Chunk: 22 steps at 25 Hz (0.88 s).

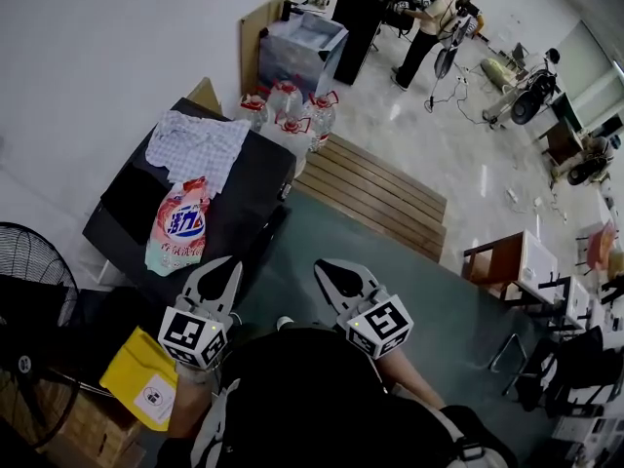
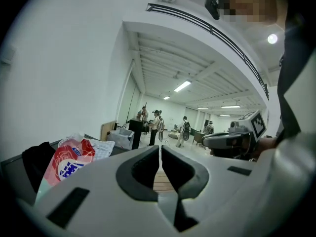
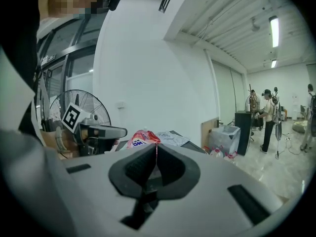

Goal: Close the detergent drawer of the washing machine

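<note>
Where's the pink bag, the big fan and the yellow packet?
pink bag (image 1: 181,224), head view, on its blue print in the middle.
fan (image 1: 29,330), head view, on its wire grille.
yellow packet (image 1: 136,364), head view, on its plain yellow part.

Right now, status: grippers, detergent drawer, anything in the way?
Left gripper shut, empty. Right gripper shut, empty. Detergent drawer not visible in any view. Detergent bag and cloth on dark cabinet top.
</note>
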Tool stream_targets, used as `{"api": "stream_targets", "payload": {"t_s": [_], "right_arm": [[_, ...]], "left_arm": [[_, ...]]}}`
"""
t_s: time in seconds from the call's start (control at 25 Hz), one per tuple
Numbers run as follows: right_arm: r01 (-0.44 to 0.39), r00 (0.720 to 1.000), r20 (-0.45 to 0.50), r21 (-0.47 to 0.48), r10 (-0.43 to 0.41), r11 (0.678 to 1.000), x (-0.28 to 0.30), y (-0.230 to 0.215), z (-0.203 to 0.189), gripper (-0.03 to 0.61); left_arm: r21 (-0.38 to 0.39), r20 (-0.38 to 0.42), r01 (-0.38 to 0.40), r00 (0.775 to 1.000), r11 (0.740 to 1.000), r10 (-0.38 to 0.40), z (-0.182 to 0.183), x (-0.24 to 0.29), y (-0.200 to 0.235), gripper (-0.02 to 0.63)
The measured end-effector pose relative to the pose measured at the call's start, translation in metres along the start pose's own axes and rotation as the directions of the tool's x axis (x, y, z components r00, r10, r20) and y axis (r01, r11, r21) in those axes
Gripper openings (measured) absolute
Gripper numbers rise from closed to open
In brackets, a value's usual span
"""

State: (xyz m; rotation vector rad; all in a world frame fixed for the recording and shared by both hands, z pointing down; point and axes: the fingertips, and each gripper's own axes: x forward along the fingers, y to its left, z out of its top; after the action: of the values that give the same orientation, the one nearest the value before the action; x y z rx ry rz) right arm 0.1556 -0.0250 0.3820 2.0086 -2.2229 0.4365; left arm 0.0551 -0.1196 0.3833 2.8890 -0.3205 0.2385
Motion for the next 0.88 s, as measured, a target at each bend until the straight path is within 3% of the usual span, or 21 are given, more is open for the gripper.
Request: {"api": "stream_targets", "payload": {"t_s": [0.12,0.88], "right_arm": [[0.018,1.0,0.011,-0.024,-0.018,1.0,-0.002,0.0,-0.002,0.017],[-0.008,1.0,-0.021,-0.013,0.007,1.0,0.016,0.018,-0.017,0.017]], "left_arm": [[0.033,-0.014,0.0,1.0,0.999,0.0,-0.006,-0.001,-0.001,0.011],[-0.015,-0.02,-0.022,1.0,1.0,0.021,-0.018,-0.017,0.015,0.011]]}}
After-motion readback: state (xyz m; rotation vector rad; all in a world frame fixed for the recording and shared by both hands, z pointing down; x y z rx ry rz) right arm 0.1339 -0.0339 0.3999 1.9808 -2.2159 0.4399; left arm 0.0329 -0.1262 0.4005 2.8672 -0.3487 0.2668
